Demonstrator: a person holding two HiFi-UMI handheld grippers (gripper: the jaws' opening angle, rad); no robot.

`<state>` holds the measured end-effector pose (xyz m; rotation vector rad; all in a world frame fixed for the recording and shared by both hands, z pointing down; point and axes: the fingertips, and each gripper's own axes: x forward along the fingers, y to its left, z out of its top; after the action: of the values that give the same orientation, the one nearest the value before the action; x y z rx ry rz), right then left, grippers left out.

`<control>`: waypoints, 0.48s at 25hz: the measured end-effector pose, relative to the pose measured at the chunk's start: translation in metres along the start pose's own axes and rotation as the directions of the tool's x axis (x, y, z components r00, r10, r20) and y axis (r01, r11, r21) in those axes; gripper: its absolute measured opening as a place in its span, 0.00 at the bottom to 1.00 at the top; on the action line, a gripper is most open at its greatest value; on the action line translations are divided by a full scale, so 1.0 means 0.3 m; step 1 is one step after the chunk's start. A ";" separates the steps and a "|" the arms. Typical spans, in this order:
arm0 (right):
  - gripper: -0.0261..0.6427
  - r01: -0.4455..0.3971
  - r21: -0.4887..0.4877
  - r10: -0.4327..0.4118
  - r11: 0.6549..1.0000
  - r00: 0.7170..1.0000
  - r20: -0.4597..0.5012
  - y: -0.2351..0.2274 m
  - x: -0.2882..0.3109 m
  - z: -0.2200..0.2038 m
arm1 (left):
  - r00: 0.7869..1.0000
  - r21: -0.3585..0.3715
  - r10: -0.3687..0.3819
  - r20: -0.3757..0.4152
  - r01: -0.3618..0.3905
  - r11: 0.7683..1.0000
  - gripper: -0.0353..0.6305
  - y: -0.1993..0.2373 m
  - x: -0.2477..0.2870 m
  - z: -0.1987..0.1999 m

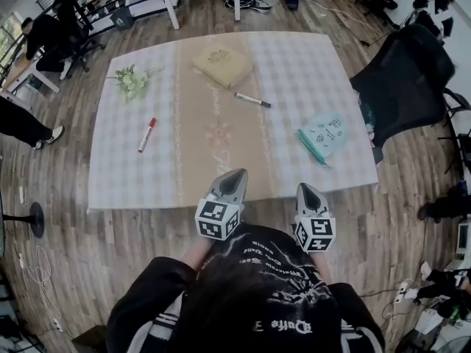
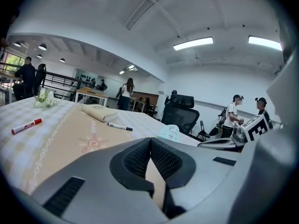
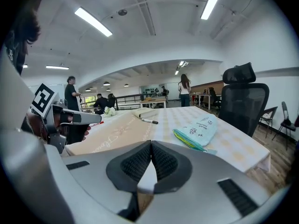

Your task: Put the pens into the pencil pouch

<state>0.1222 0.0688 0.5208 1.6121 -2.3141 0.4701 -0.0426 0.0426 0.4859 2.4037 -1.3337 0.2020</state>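
Observation:
A red-capped marker (image 1: 147, 134) lies on the left side of the table (image 1: 294, 57), and a black-capped marker (image 1: 252, 100) lies near the middle back. The light teal pencil pouch (image 1: 324, 136) rests near the right edge. The red marker (image 2: 26, 126), the black marker (image 2: 119, 126) and the pouch (image 2: 169, 133) also show in the left gripper view. From the right gripper view the pouch (image 3: 196, 132) is close and the black marker (image 3: 149, 121) lies farther back. My left gripper (image 1: 234, 176) and right gripper (image 1: 307, 191) hover at the table's near edge, both shut and empty.
A tan book-like case (image 1: 222, 65) lies at the back middle and a small flower bunch (image 1: 132, 80) at the back left. A black office chair (image 1: 405, 79) stands by the table's right side. People and desks are farther off in the room.

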 end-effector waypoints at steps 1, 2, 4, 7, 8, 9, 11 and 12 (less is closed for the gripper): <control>0.05 0.010 0.004 -0.010 1.000 1.000 -0.001 0.008 0.016 0.003 | 1.000 0.004 -0.009 -0.004 0.009 1.000 0.08 0.018 0.008 0.004; 0.05 0.018 0.009 -0.018 1.000 1.000 -0.002 0.016 0.031 0.005 | 1.000 0.008 -0.019 -0.008 0.019 1.000 0.08 0.036 0.015 0.008; 0.05 0.029 0.015 -0.029 0.999 1.000 -0.003 0.032 0.060 0.010 | 0.999 0.014 -0.034 -0.012 0.034 0.999 0.08 0.066 0.029 0.016; 0.05 0.035 0.011 -0.035 0.999 0.999 -0.009 0.049 0.101 0.021 | 0.999 0.018 -0.039 -0.012 0.039 0.999 0.08 0.106 0.048 0.032; 0.05 0.038 0.010 -0.037 0.999 0.999 -0.014 0.051 0.111 0.024 | 0.999 0.015 -0.038 -0.013 0.038 0.999 0.08 0.118 0.052 0.037; 0.05 0.039 0.010 -0.038 0.999 0.999 -0.019 0.052 0.120 0.029 | 0.999 0.012 -0.036 -0.013 0.037 0.999 0.08 0.129 0.054 0.042; 0.05 0.032 0.011 -0.032 0.999 0.999 -0.029 0.053 0.140 0.038 | 0.999 -0.001 -0.029 -0.013 0.029 1.000 0.08 0.155 0.060 0.052; 0.05 0.027 0.011 -0.027 1.000 0.999 -0.034 0.052 0.150 0.042 | 1.000 -0.009 -0.024 -0.013 0.024 1.000 0.08 0.167 0.065 0.055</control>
<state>0.0917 0.0303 0.5262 1.6256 -2.2660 0.5018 -0.0753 -0.0031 0.4898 2.4059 -1.2967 0.2053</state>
